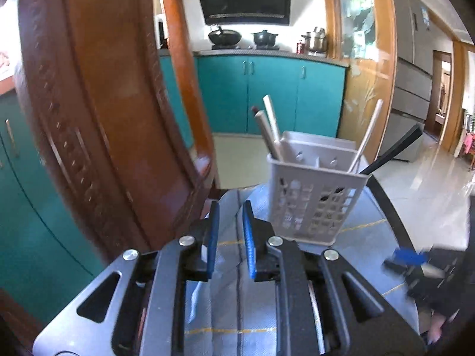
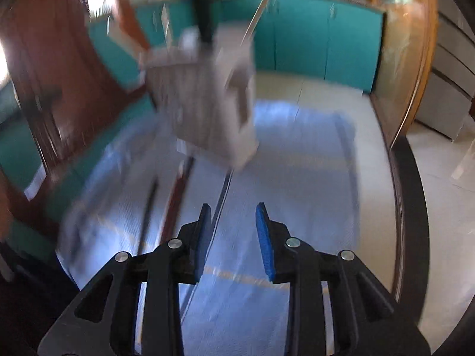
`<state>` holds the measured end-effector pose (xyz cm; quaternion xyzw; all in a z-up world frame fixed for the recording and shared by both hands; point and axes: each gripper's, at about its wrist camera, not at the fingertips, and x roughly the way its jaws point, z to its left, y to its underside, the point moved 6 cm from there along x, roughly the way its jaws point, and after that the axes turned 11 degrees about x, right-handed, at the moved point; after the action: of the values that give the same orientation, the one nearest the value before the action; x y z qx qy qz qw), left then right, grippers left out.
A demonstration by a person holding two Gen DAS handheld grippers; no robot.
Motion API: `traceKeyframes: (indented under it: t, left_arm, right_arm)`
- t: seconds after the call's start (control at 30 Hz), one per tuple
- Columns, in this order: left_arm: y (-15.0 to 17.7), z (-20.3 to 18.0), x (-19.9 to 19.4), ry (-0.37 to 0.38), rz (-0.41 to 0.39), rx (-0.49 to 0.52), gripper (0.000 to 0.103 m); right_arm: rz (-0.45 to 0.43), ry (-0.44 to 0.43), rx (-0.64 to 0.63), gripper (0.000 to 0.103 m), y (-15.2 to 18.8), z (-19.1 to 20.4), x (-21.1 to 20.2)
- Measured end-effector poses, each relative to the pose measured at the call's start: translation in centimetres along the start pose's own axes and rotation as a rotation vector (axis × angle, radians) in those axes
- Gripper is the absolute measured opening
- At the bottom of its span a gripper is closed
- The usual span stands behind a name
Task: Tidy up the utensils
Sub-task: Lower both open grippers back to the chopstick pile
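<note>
Left gripper (image 1: 231,216), lower centre of its frame: fingers apart, nothing between them. Right gripper (image 2: 234,218), lower centre of its frame: fingers apart, likewise empty. The perforated utensil caddy (image 1: 314,195) stands right of centre on the blue table mat (image 1: 365,228), holding pale chopsticks (image 1: 268,124) and a black-handled utensil (image 1: 394,151). Two dark sticks (image 2: 175,195), blurred, lie on the mat left of centre.
</note>
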<state>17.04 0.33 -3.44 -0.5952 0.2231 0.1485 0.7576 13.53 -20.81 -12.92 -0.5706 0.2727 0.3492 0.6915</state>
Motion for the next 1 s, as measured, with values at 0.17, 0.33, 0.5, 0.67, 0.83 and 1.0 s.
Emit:
traceKeyframes:
  t: [0.17, 0.33, 0.5, 0.67, 0.83, 1.0]
  left_arm:
    - [1.1, 0.5, 0.7, 0.003, 0.055, -0.025, 0.021]
    - [2.2, 0.3, 1.2, -0.037, 0.091, 0.018, 0.024]
    - [3.2, 0.5, 1.1, -0.036, 0.109, 0.026, 0.025]
    - [3.9, 0.6, 1.1, -0.015, 0.134, 0.026, 0.025]
    - [3.9, 0.2, 1.4, -0.01, 0.151, 0.025, 0.028]
    - [3.6, -0.5, 1.7, 0.005, 0.156, 0.005, 0.031]
  right_arm:
    - [0.112, 0.039, -0.118, 0.031, 2.6, 3.3, 4.2]
    - [0.134, 0.063, -0.155, 0.033, 3.2, 5.4, 5.9]
    - [0.14, 0.063, -0.121, 0.01, 2.7, 5.6, 6.1]
    - [0.175, 0.027, -0.082, 0.0, 3.5, 4.8, 5.4]
    - [0.095, -0.032, -0.041, 0.01, 1.9, 4.5, 4.2]
    - [0.072, -0.053, 0.022, 0.021, -1.1, 5.9, 6.5]
